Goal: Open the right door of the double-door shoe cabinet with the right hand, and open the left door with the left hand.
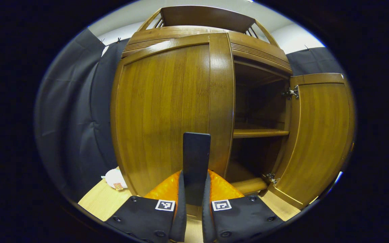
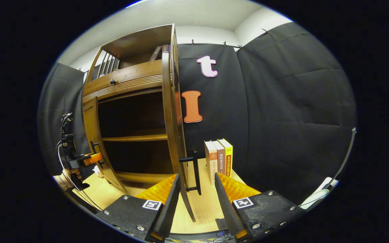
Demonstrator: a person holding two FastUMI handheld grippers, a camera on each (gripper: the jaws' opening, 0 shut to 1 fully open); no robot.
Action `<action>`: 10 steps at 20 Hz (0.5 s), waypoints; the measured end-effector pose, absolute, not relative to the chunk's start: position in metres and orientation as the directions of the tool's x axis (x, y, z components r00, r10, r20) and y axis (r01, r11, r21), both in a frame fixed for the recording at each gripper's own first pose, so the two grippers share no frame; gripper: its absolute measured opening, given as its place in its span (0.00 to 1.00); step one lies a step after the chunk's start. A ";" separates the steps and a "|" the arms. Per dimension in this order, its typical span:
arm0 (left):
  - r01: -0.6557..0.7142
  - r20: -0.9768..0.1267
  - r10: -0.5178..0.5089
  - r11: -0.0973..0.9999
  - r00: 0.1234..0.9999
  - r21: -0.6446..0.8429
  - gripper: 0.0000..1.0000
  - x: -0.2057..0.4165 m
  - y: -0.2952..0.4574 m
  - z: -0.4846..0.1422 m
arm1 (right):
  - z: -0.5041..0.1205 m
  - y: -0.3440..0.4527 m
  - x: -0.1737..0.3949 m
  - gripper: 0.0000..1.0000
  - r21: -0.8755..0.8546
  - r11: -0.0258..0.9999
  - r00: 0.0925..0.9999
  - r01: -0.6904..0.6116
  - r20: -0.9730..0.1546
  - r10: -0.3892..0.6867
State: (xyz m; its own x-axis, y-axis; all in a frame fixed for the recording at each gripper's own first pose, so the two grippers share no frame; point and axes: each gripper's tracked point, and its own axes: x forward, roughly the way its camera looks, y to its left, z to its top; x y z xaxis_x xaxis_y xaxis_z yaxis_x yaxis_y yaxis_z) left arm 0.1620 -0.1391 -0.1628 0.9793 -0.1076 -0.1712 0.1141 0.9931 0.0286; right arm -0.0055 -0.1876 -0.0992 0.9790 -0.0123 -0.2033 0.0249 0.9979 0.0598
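Three books (image 2: 218, 158) stand at 1 o'clock beyond the spread right gripper (image 2: 197, 189), beside the glossy wooden right door (image 2: 176, 135), swung open. Left gripper (image 1: 196, 189) clamps the closed left door's (image 1: 164, 114) flat handle (image 1: 196, 162).

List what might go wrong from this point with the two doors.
1. The left gripper is clamped on the left door's handle; pulling off-line could make it slip.
2. The right gripper sits open around the right door's edge, by its handle; a careless withdrawal could knock the door.
3. The books stand just beyond that door; swinging wider may topple them.
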 end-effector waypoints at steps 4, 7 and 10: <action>0.102 -0.161 -0.096 0.994 0.982 0.030 0.29 0.139 -0.122 -0.158 | -0.096 -0.166 -0.013 0.62 0.060 0.998 0.981 0.027 -0.193 -0.015; 0.101 -0.158 -0.097 0.995 0.983 0.017 0.24 0.123 -0.108 -0.157 | -0.095 -0.150 -0.017 0.69 0.067 0.997 0.982 0.033 -0.188 -0.020; 0.109 -0.161 -0.105 0.994 0.981 0.015 0.22 0.106 -0.089 -0.153 | -0.092 -0.128 -0.018 0.69 0.076 0.996 0.983 0.037 -0.184 -0.023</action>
State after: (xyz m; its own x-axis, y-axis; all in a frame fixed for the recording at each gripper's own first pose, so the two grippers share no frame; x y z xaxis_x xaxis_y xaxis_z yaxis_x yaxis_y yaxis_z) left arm 0.1060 -0.0892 -0.1530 0.9814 -0.1049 -0.1607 0.1087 0.9940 0.0154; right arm -0.0177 -0.1279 -0.0915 0.9826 -0.0226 -0.1845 0.0371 0.9964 0.0758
